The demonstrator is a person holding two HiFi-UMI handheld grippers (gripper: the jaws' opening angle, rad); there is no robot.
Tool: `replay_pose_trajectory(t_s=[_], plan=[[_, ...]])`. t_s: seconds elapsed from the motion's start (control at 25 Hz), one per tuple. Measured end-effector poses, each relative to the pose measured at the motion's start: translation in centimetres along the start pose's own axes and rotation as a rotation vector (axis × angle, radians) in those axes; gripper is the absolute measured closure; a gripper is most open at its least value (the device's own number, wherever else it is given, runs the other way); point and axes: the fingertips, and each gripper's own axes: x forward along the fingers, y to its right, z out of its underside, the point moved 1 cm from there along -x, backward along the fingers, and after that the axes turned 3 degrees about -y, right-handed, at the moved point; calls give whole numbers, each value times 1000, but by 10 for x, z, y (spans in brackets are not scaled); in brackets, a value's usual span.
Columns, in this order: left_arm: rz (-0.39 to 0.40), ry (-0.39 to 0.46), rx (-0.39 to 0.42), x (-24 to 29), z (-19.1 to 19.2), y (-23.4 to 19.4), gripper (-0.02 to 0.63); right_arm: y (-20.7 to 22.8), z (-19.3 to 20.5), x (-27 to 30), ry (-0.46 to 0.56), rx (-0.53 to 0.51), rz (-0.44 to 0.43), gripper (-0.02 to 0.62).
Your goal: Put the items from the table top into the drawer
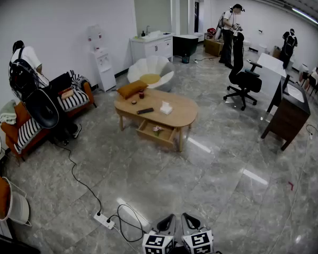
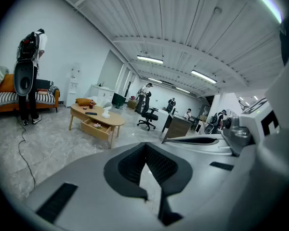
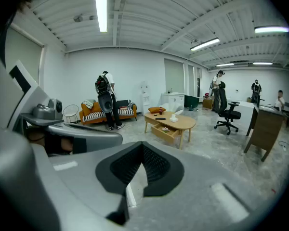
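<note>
Wood-toned oval table (image 1: 186,115) sits well across room, its drawer (image 1: 155,134) pulled open, small pinkish thing inside. On table top: black remote (image 1: 144,110), white tissue box (image 1: 166,108), small red bottle (image 1: 141,94). Left claw (image 2: 145,145) and right claw (image 3: 142,145) both closed, tips together, nothing between. Step in hand, by my reading: approach, no pick begun. Next move calls for closing distance to table, spreading one claw, lowering over an item — remote looks easiest.

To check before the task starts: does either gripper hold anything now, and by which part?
Nothing is held. The left gripper and the right gripper are both shut and empty, far from the table.
</note>
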Motion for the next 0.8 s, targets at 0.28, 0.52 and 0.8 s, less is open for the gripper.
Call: replay_pose_trajectory(t_s=[0.28,0.52,0.8], plan=[[31,67,57,-6,-14,0,597,-10,-15,1,63,-16,15,594],[27,191,120,-3,-57,1,597,-1,-61,5,221,-5,-15,592],[-15,211,87,22,-79,-16,597,23,-87,32,259,-14,-31,592]])
